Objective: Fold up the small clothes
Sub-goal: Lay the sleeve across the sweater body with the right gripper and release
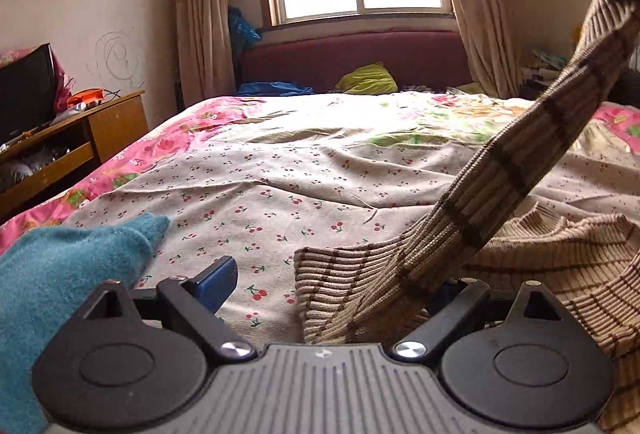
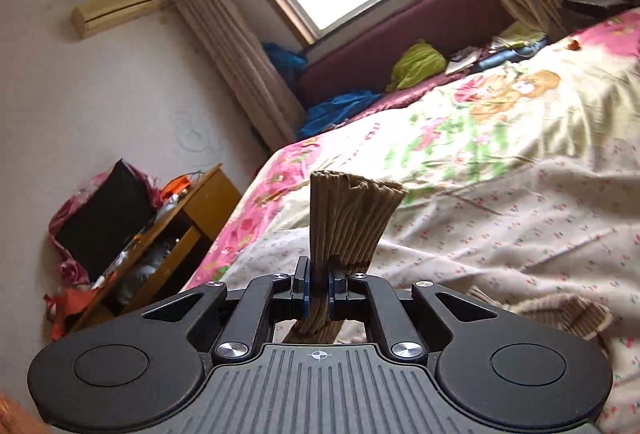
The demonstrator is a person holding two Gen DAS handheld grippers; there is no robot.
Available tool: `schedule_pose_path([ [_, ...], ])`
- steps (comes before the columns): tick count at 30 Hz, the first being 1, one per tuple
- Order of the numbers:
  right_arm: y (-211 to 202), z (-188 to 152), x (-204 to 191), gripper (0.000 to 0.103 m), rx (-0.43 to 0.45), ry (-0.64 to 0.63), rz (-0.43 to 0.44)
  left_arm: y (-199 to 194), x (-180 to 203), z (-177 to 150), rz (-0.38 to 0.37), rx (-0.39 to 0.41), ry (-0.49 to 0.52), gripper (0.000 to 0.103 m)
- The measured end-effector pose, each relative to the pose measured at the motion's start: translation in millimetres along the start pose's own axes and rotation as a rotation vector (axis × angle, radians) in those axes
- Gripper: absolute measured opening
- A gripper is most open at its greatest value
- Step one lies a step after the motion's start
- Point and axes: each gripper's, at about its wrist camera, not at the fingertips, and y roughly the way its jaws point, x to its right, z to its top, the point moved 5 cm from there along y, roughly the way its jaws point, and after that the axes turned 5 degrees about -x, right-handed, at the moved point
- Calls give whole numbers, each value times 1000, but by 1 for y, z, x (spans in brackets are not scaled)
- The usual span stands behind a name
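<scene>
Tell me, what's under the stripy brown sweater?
Under the striped sweater lies the cherry-print bedsheet. The right gripper lifts one sleeve. Anything beneath the flat part is hidden.

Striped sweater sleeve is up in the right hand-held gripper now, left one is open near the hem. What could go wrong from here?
1. The right hand-held gripper pinches only a bunched end of the sleeve; the ribbed knit could slip out if pulled harder.
2. The sweater body lies rumpled on the bedsheet, so the fold may trap wrinkles.
3. The open left hand-held gripper sits beside the teal garment and could snag it.
</scene>
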Motion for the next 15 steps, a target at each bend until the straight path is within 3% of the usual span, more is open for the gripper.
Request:
schedule_pose_path([
  [3, 0, -41, 61, 7, -29, 66, -123, 11, 13, -15, 23, -49, 74, 102],
  [6, 19, -84, 109, 8, -132, 130, -223, 17, 19, -29, 62, -82, 146, 102],
  [10, 23, -110, 136, 14, -160, 200, -236, 14, 19, -34, 80, -93, 183, 102],
  [15, 11, -103, 140, 16, -136, 221, -196, 8, 13, -38, 73, -111, 247, 102],
])
